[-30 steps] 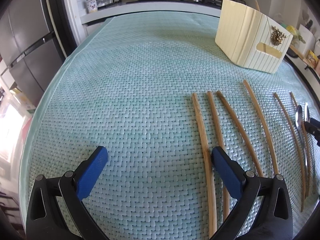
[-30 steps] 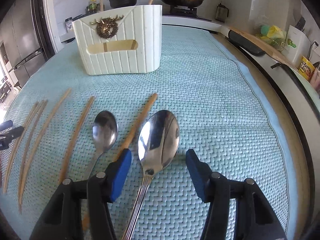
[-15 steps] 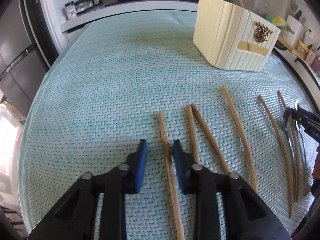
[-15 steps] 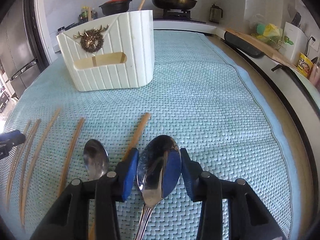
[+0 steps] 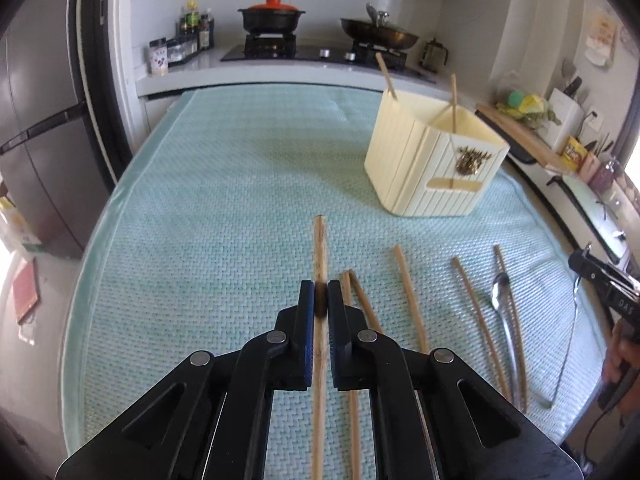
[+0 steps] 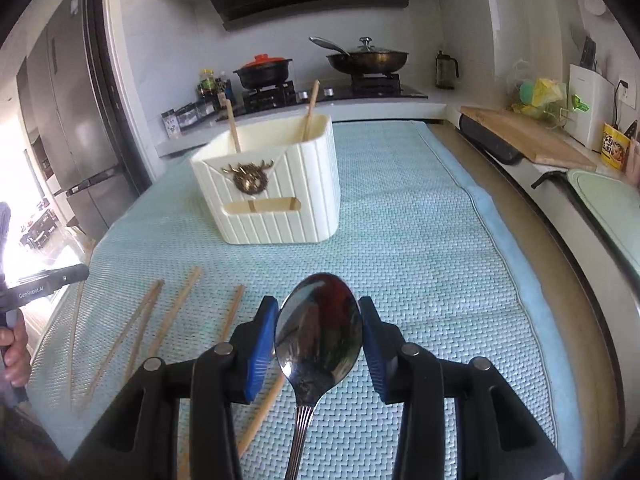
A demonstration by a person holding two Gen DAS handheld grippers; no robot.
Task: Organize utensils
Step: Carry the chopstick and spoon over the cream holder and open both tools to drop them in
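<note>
Your left tool (image 5: 320,300) is clenched on a wooden chopstick (image 5: 319,248), which has come up off the mint-green woven mat (image 5: 224,216) since half a second ago, when it lay flat between the closing pads. Its far tip now points toward the cream ribbed utensil holder (image 5: 420,168); its near end runs under the tool body and out of frame.

Your right tool (image 6: 319,320) grips a large steel spoon (image 6: 318,336) by the sides of its bowl, likewise raised from the mat since the earlier frame, with the handle cut off at the bottom edge.

Two chopsticks (image 6: 234,128) already stand upright in the holder, where a moment ago only their tips showed.

Five loose chopsticks (image 5: 410,300) remain on the counter to the right of the lifted one, the nearest two touching at their far ends. A smaller spoon (image 5: 505,320) lies among the rightmost sticks; whether it rests on or beside them is hard to tell.

The right tool appears only as a dark sliver at the left view's right edge.
</note>
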